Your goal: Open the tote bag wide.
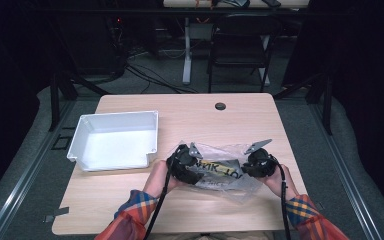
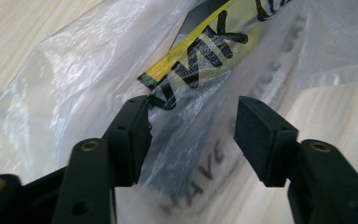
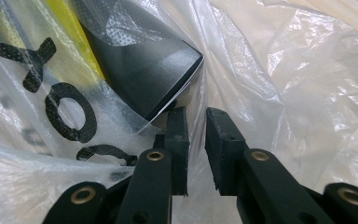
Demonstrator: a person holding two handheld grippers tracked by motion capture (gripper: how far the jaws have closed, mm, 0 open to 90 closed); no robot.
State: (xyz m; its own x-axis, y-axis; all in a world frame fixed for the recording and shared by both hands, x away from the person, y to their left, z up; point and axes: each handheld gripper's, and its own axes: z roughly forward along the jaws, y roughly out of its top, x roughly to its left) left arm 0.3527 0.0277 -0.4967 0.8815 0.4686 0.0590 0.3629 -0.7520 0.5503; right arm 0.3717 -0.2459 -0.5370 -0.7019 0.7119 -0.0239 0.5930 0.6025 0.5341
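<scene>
Black fingers (image 3: 176,126) of right gripper (image 1: 258,163) nearly closed, pinching thin film of clear plastic bag (image 1: 225,172). Left gripper (image 1: 182,164) fingers (image 2: 130,135) spread wide astride bag, not clamped. Bag flat on table (image 1: 130,200), near front edge, long axis left-right. Dark item (image 3: 144,70) inside. White tray (image 1: 115,140) beside, empty. Judged early: nothing removed or moved yet.

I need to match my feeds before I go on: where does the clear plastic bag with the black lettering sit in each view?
High view: the plastic bag lies on the table's near edge, between the left gripper and right gripper.
Left gripper view: bag spreads ahead, under the open fingers.
Right gripper view: bag surrounds the nearly closed fingers.
Shared landmark: the yellow band with black letters.
</scene>
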